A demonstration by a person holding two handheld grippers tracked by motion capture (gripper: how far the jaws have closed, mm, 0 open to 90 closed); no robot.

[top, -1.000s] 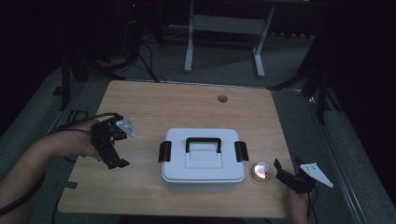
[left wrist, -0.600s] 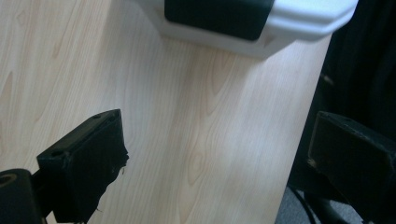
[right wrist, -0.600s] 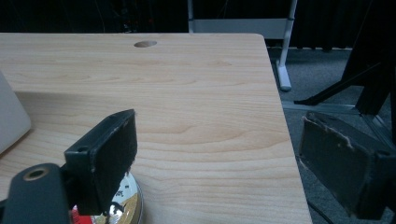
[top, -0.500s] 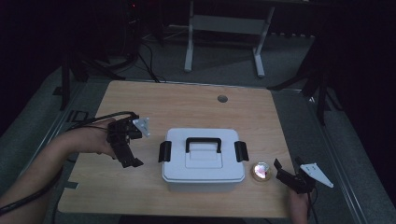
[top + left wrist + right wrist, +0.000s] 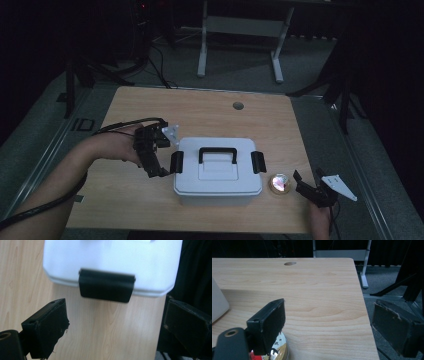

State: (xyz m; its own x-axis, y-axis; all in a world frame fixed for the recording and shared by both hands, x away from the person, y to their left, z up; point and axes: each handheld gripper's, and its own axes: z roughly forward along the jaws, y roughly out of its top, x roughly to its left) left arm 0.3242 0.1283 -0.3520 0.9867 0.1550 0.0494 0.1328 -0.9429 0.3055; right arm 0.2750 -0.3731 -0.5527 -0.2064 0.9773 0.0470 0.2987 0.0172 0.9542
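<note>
A white plastic box [image 5: 218, 170] with a black handle [image 5: 218, 153] and black side latches stands in the middle of the table's near half. My left gripper [image 5: 155, 167] is open just left of the box, close to its left latch [image 5: 176, 162]. In the left gripper view that latch [image 5: 106, 285] lies straight ahead of the wide-apart jaws, not between them. My right gripper [image 5: 306, 186] is open near the front right corner, beside a small round tin [image 5: 280, 183]. The tin [image 5: 277, 350] shows under the left jaw in the right gripper view.
The wooden table [image 5: 210, 117] has a round cable hole [image 5: 238, 105] near its far edge. A white desk frame [image 5: 240, 30] and dark stands rise from the floor behind. The table's right edge [image 5: 364, 310] runs close to my right gripper.
My left gripper has moved right, from the table's left side to just beside the box's left latch. The right gripper has stayed still.
</note>
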